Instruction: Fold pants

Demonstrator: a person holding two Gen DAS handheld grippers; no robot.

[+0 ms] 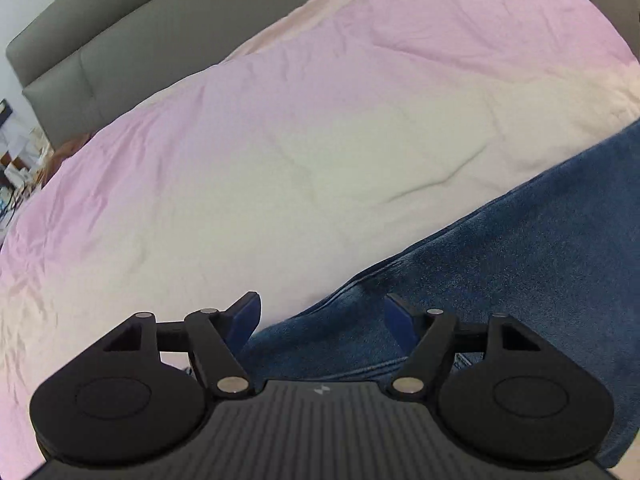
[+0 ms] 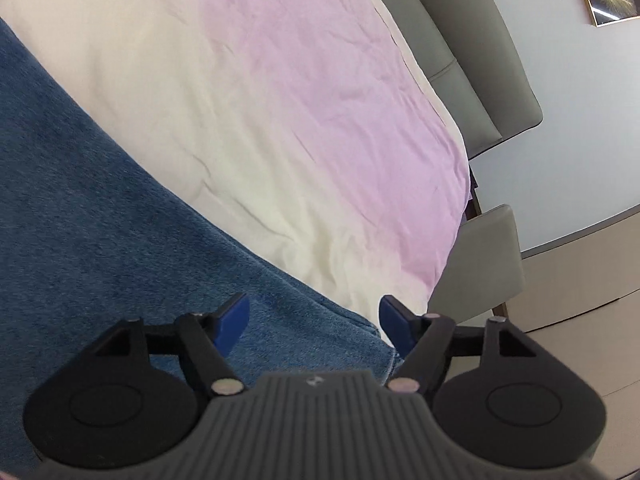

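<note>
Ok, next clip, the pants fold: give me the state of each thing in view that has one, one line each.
left gripper: open, empty, above the edge of the jeans.
right gripper: open, empty, above a corner of the jeans.
jeans: lying flat on the bed, not gripped.
bed cover: spread out, wrinkled, under the jeans.

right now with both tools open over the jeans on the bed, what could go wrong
1. The right tool is open over the corner of the jeans, close to the bed edge; a shallow pinch may catch only one layer, or the denim could slide off the side.
2. The left tool straddles the denim's edge, one finger over the bedsheet; closing here might grab sheet along with the jeans.
3. The sheet is wrinkled, so the fold may drag it and come out uneven.
</note>
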